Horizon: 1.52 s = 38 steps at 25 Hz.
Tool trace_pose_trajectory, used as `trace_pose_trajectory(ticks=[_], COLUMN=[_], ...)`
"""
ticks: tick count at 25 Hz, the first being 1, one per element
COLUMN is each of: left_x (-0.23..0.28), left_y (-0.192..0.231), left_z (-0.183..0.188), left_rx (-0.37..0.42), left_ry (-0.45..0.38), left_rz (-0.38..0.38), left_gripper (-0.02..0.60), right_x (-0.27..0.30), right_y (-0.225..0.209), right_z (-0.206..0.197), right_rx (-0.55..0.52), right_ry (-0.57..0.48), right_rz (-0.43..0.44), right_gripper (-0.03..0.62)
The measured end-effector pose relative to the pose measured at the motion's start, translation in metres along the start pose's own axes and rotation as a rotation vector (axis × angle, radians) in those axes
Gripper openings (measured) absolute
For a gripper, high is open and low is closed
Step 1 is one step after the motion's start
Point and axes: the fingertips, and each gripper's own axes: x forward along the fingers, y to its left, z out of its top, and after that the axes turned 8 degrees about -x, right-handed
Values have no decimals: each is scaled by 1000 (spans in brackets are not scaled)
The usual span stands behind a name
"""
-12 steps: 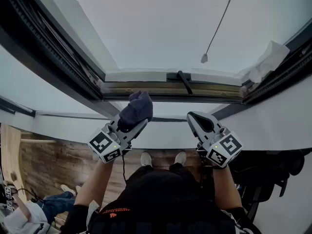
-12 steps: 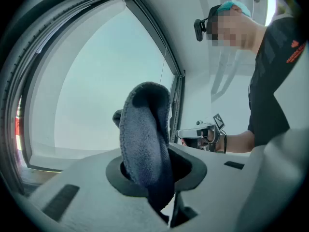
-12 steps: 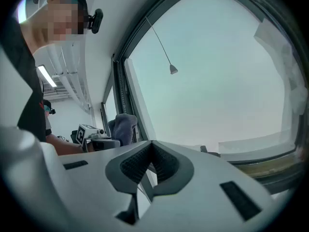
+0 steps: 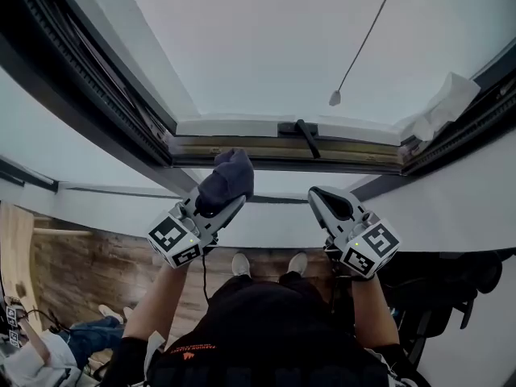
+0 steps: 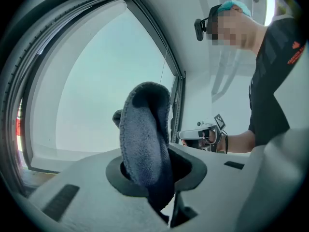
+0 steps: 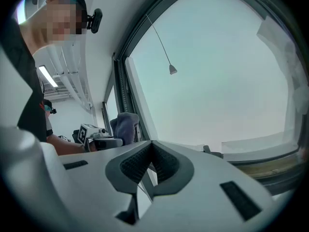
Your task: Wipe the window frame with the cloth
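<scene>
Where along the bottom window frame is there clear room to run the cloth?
Bare stretches lie on the bottom frame left of the black handle, and between it and the crumpled white sheet. That right corner is crowded.

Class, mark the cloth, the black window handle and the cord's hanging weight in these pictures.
cloth (image 4: 226,180): head view, on its bunched top.
black window handle (image 4: 305,138): head view, middle of the lever.
cord weight (image 4: 334,97): head view, its middle.

Pull cord (image 4: 334,97), wooden floor (image 4: 72,272)

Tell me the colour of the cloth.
The cloth is dark blue-grey, clearest in the left gripper view.
</scene>
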Motion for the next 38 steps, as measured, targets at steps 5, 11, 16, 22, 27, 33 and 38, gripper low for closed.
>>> trace_pose_trajectory(ticks=[5, 11, 16, 22, 27, 33, 38], left_x=[-3, -14, -31, -38, -45, -45, -48], left_y=[5, 30, 47, 51, 47, 47, 89], left_z=[9, 59, 143, 238, 290, 326, 340], left_rx=[22, 131, 307, 464, 558, 624, 533], left_ry=[-5, -56, -110, -170, -202, -193, -195], left_rz=[9, 70, 163, 269, 322, 376, 513], left_gripper=[100, 100, 100, 100, 100, 100, 98], right_x=[5, 22, 33, 38, 49, 60, 71], right_y=[6, 13, 29, 38, 48, 60, 66], right_z=[9, 12, 14, 24, 65, 154, 167], right_rx=[6, 7, 6, 7, -66, -225, -252], right_ry=[-27, -27, -27, -57, -130, -256, -250], right_rz=[9, 44, 86, 123, 160, 200, 217], right_gripper=[3, 5, 5, 3, 3, 3, 3])
